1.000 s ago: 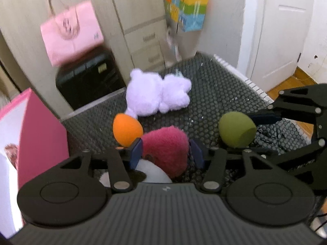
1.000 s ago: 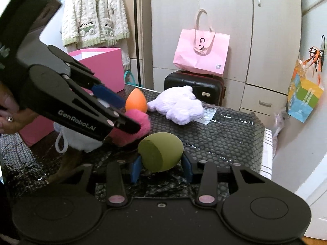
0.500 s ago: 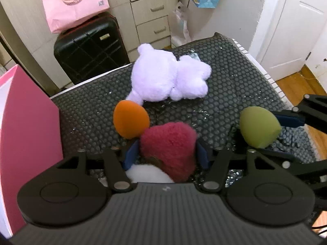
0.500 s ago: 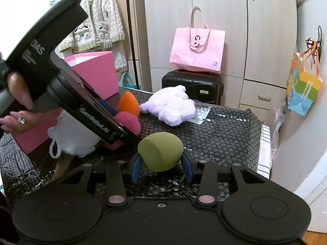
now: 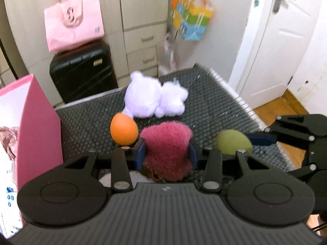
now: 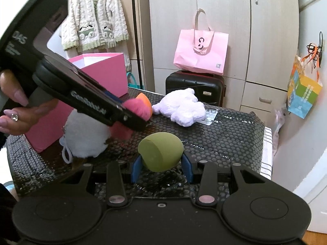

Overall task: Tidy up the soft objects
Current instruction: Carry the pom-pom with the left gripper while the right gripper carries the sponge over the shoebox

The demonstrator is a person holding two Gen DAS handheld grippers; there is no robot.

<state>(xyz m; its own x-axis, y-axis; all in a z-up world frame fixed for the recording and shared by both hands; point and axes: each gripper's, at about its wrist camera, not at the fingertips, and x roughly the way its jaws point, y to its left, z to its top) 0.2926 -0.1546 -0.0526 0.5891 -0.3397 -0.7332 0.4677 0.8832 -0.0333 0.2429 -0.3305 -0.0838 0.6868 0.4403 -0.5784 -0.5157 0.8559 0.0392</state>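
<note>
Beige wardrobe point(image 6: 222, 20); white door point(image 5: 286, 34); wood floor point(image 5: 273, 110)

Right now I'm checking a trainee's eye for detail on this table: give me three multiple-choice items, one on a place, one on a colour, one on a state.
1. Where is the orange egg-shaped sponge?
A. Inside the pink box
B. On the black mat beside the white plush toy
C. On the suitcase

2. What colour is the fuzzy toy between the left gripper jaws?
A. Dark pink
B. Blue
C. Yellow

3. What state is the right gripper in?
A. Wide open, empty
B. Shut on the green sponge
C. Shut on nothing

Key: 1 B, it sits on the black mat by the white plush toy. 2 A, dark pink fur fills the jaws. 3 B, both blue pads press the green sponge.
</note>
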